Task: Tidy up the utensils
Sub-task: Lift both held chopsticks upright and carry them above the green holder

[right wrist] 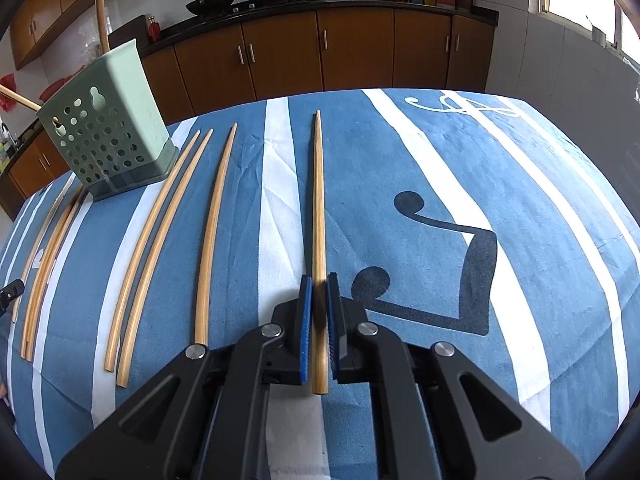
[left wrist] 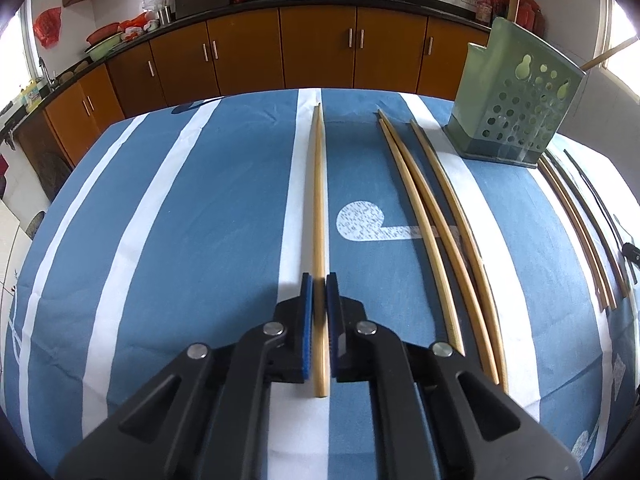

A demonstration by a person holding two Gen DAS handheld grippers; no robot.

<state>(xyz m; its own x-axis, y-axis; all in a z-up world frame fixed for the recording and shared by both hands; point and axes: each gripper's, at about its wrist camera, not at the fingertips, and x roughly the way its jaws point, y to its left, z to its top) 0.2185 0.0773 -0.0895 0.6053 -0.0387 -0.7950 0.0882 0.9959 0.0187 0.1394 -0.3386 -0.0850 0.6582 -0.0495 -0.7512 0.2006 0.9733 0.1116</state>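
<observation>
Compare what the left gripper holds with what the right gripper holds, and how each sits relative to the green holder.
The left gripper is shut on a pair of chopsticks; the right gripper is shut on a single chopstick. From the left gripper the green holder stands to the right with three loose chopsticks between; from the right gripper it stands to the left. Both grips sit near the thick ends, with the tips pointing away over the striped cloth.

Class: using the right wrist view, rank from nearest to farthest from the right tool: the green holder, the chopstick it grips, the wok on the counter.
1. Chopstick, between the right tool pads.
2. Green holder, upper left on the table.
3. Wok, far back counter.
</observation>
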